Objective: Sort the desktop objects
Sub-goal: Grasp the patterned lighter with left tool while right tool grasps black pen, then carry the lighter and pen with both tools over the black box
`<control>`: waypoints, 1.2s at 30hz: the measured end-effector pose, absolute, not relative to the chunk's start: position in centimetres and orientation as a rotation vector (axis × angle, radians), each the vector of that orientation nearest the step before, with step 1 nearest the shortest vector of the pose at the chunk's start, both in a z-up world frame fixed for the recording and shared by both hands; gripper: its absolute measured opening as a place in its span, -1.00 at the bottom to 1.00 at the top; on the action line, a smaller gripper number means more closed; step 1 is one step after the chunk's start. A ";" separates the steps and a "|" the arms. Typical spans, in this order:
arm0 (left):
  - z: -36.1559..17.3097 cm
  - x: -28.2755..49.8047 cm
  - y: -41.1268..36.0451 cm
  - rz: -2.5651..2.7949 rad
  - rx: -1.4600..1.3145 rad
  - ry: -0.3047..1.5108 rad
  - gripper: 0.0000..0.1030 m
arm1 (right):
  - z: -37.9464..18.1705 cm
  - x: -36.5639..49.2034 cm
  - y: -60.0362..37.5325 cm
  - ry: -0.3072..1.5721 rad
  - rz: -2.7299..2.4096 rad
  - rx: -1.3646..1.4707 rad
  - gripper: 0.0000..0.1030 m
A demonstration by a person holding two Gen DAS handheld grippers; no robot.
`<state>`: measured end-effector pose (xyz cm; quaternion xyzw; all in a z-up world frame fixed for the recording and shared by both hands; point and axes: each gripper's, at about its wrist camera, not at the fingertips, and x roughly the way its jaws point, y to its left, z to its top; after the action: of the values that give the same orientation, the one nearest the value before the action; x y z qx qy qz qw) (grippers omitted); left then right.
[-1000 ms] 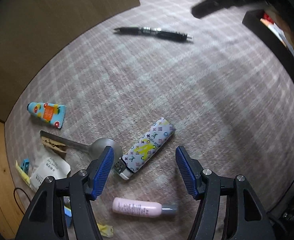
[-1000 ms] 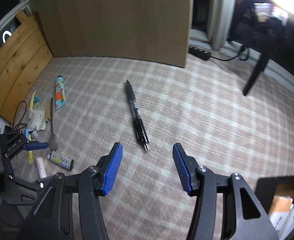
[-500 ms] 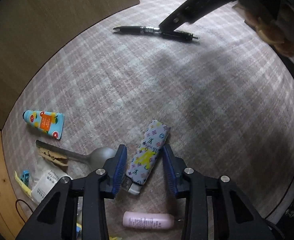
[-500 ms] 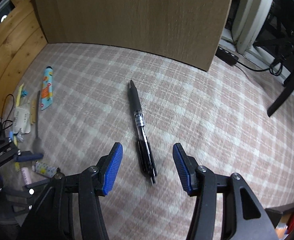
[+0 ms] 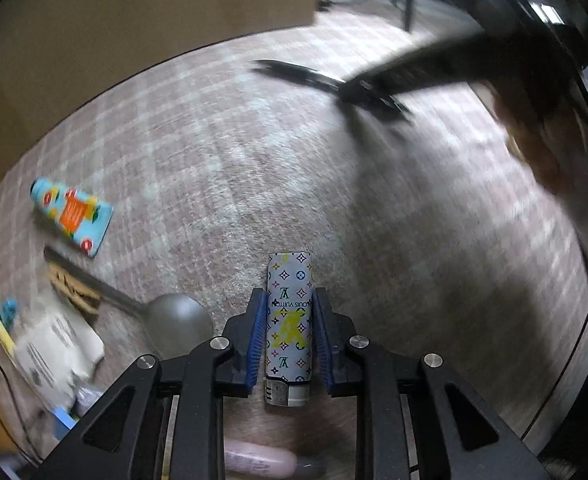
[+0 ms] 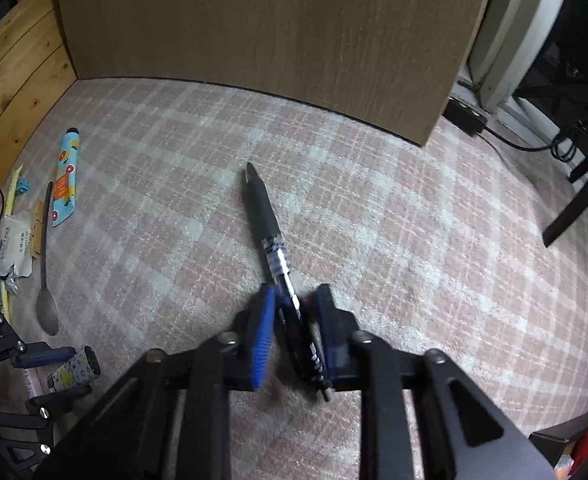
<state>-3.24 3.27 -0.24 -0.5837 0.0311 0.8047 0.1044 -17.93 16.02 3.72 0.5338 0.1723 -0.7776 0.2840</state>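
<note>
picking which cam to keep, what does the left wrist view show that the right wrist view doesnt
Only the left wrist view: a pink tube on the carpet below the left gripper, whose jaws are closing around the lighter.

Only the right wrist view: the right gripper seen from behind, jaws closing around the pen, and a power strip by the wall.

Both: the lighter, the pen, the spoon and the patterned blue tube.

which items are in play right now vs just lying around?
In play:
- lighter, left gripper closing on it
- black pen, right gripper closing on it

Lying about:
- spoon
- blue printed tube
- pink tube
- white packet
</note>
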 end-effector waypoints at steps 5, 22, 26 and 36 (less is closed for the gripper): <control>-0.9 -2.1 3.0 2.473 -1.702 -0.169 -0.58 | 3.8 -16.5 18.1 0.365 -2.102 1.436 -0.71; 2.8 -5.0 8.9 2.454 -1.600 -0.249 -0.58 | 7.7 -8.8 32.1 -0.077 -2.278 1.403 -0.74; 4.9 -8.3 13.6 2.395 -1.538 -0.180 -0.58 | 9.6 -8.2 36.9 -0.151 -2.363 1.379 -0.88; 10.0 -9.1 23.9 2.232 -1.402 -0.029 -0.58 | 11.5 -6.7 44.3 -0.312 -2.534 1.372 -0.88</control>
<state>-9.08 23.95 10.04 -0.5149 -0.0106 0.8198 0.2503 -6.71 44.30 11.52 0.4700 -0.1069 -0.8678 0.1211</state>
